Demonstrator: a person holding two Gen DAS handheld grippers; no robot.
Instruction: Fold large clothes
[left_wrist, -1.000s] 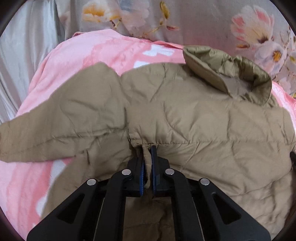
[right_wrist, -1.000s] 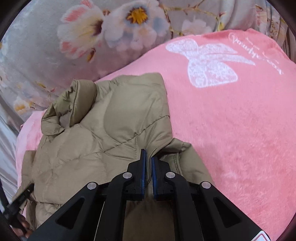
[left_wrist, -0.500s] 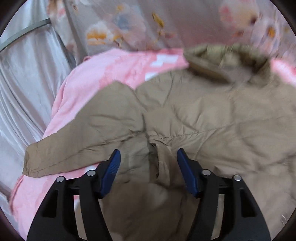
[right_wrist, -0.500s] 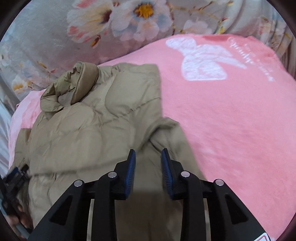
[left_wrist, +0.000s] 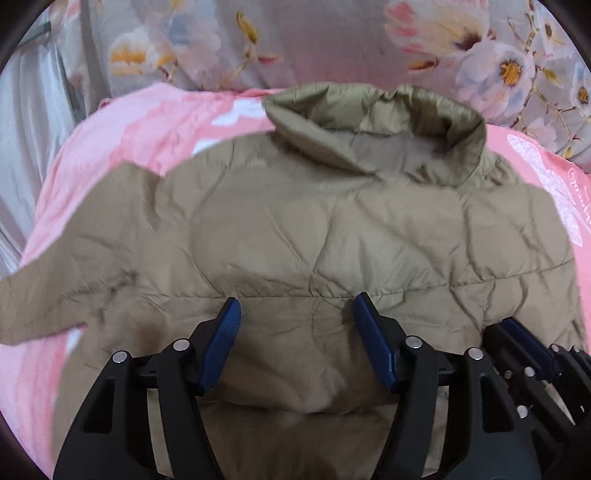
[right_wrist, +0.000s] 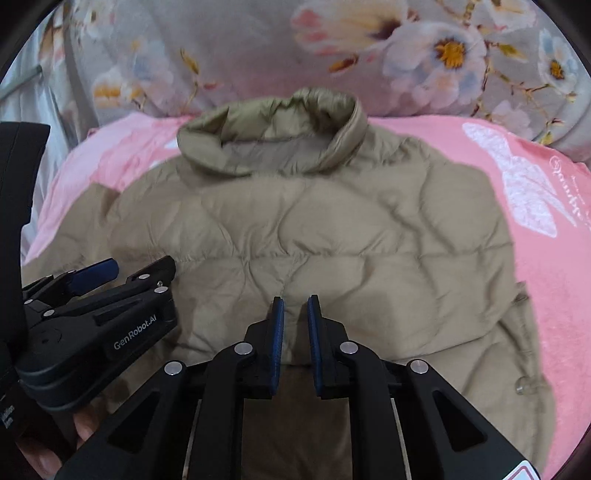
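Both hand-held grippers have let go of the khaki quilted puffer jacket (right_wrist: 332, 236) and swung toward its middle. Jaws of the left hand-held gripper (left_wrist: 297, 314) stand wide apart, empty; those of the right hand-held gripper (right_wrist: 295, 314) have just been closing to a narrow gap, nothing visibly pinched between them. Right sleeve appears folded in; the left sleeve (left_wrist: 48, 295) is spread out, so that sleeve and the body fold probably remain. Back up, collar (right_wrist: 273, 136) far, the jacket lies on a pink fleece blanket (right_wrist: 546, 258) before grey floral bedding (right_wrist: 406, 55).
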